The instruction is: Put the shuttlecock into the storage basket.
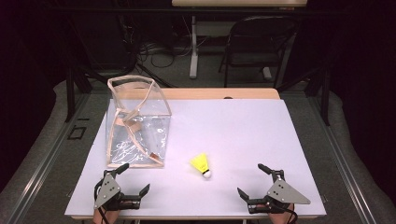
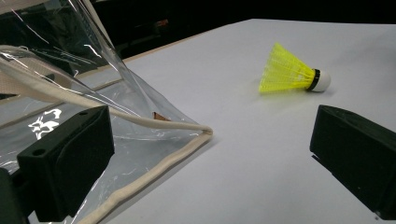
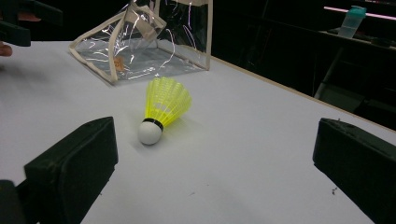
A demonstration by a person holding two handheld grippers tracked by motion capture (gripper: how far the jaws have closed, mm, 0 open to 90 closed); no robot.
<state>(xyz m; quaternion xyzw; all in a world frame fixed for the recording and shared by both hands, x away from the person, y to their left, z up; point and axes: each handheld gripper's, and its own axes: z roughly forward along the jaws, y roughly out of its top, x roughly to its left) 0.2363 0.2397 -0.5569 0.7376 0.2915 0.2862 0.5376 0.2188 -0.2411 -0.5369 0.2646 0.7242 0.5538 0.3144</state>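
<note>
With your left gripper (image 1: 126,183) and right gripper (image 1: 259,182) both agape, a careless nudge may roll the shuttlecock (image 1: 201,165) away from the bag (image 1: 136,122).

A white table (image 1: 243,121) has a strip of bare wood along its far edge, and it stands on a grey floor. Behind it a dark folding chair (image 1: 254,44) stands beside a white table leg (image 1: 193,46), with cables (image 1: 159,51) tangled on the floor to their left. In the right gripper view a teal-capped bottle (image 3: 350,21) stands on a shelf in the dark background.
</note>
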